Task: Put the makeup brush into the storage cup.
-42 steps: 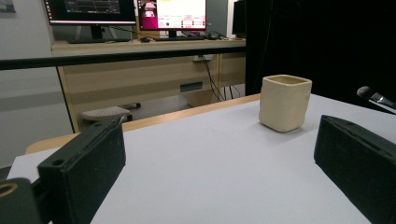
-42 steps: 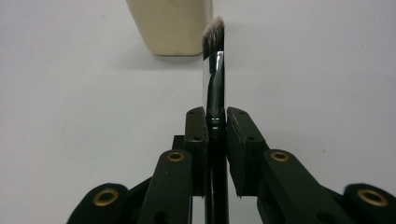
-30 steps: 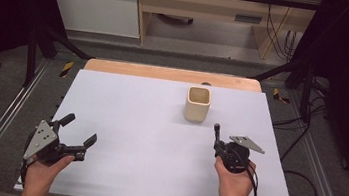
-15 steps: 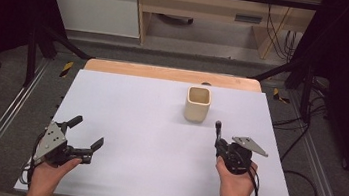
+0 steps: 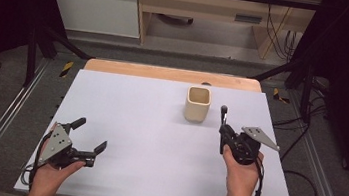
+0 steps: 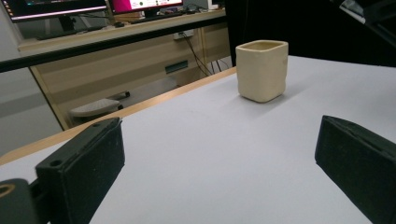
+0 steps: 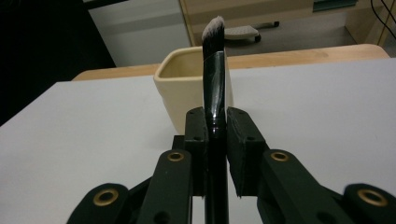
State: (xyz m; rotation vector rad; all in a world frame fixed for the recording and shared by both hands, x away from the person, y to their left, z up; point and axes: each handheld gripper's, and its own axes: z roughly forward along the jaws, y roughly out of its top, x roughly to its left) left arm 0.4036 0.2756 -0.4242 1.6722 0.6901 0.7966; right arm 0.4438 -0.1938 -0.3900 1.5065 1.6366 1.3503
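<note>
Where the table (image 5: pixel 124 122) lies bare: brush (image 5: pixel 223 115) beside cup (image 5: pixel 197 104)

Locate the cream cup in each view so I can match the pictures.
High view: the cream cup stands on the white table right of centre, near the far edge, left of the brush.
Left gripper view: upper right of centre, beyond the open jaws.
Right gripper view: centre, partly behind the brush clamped in the right claw.
Shared landmark: the wooden strip along the table's far edge.
</note>
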